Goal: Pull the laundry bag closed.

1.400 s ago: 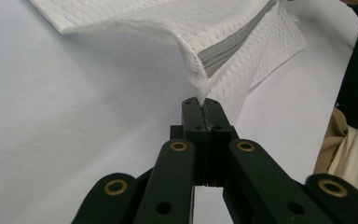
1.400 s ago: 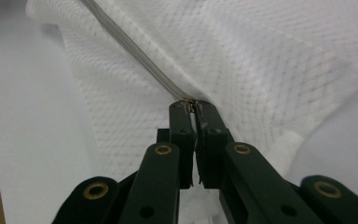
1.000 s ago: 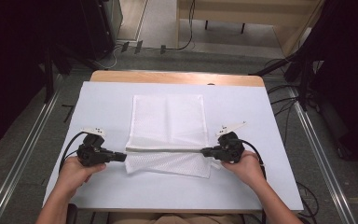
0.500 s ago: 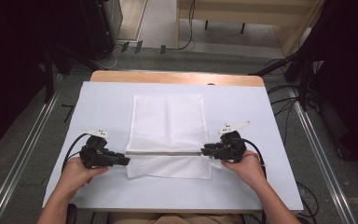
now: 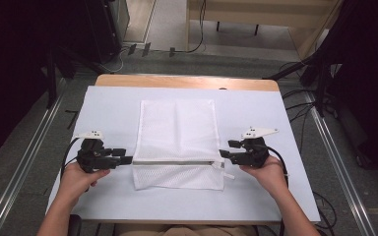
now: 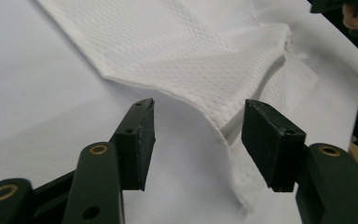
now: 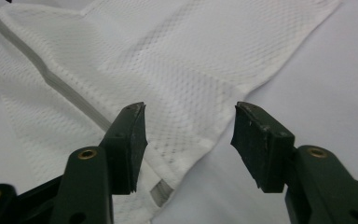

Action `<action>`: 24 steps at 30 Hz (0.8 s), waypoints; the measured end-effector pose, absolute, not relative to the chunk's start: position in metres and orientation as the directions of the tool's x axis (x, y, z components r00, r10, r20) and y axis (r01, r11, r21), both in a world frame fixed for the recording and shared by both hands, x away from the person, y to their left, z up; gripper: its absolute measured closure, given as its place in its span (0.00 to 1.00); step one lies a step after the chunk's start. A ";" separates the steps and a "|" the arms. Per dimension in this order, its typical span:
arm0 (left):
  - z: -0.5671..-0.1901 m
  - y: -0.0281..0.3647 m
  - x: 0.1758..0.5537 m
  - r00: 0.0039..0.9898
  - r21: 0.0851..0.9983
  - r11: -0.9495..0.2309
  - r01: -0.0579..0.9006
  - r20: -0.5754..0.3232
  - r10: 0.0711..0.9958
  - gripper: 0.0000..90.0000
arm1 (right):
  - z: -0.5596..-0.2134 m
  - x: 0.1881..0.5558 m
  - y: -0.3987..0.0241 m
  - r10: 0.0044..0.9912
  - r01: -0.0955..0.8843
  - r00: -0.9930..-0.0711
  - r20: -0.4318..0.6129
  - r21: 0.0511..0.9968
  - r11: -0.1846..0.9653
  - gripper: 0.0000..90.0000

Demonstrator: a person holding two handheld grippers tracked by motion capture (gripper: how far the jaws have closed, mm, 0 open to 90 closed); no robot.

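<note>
Mesh laundry bag (image 5: 177, 142), folded, flat mid-table; left gripper (image 5: 123, 160) and right gripper (image 5: 225, 156), jaws just opened wide at fold ends, gripping nothing; withdraw level, avoid snagging cloth.

Each black tool (image 5: 125, 160) (image 5: 225, 155) bears brass-ringed holes, a grey three-cornered plate, and apparently a black trailing cable.

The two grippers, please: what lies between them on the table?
The folded white mesh bag lies between the left gripper and right gripper, seen in the high view.
</note>
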State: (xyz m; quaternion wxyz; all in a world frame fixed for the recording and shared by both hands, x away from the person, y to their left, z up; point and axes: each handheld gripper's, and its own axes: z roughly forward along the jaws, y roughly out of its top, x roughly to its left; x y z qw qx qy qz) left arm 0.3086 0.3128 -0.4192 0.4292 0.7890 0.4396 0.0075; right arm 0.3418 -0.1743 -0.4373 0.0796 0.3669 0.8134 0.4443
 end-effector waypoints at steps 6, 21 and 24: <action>-0.419 0.324 0.311 0.565 0.696 -0.223 0.682 -0.308 0.765 0.43 | -0.438 0.344 -0.193 0.712 0.537 -0.677 0.185 0.786 0.305 0.43; -0.425 0.341 0.318 0.467 0.691 -0.188 0.698 -0.241 0.851 0.38 | -0.450 0.354 -0.214 0.796 0.542 -0.593 0.119 0.791 0.285 0.36; -0.427 0.342 0.319 0.452 0.689 -0.179 0.703 -0.237 0.860 0.38 | -0.452 0.356 -0.216 0.803 0.551 -0.584 0.123 0.786 0.280 0.36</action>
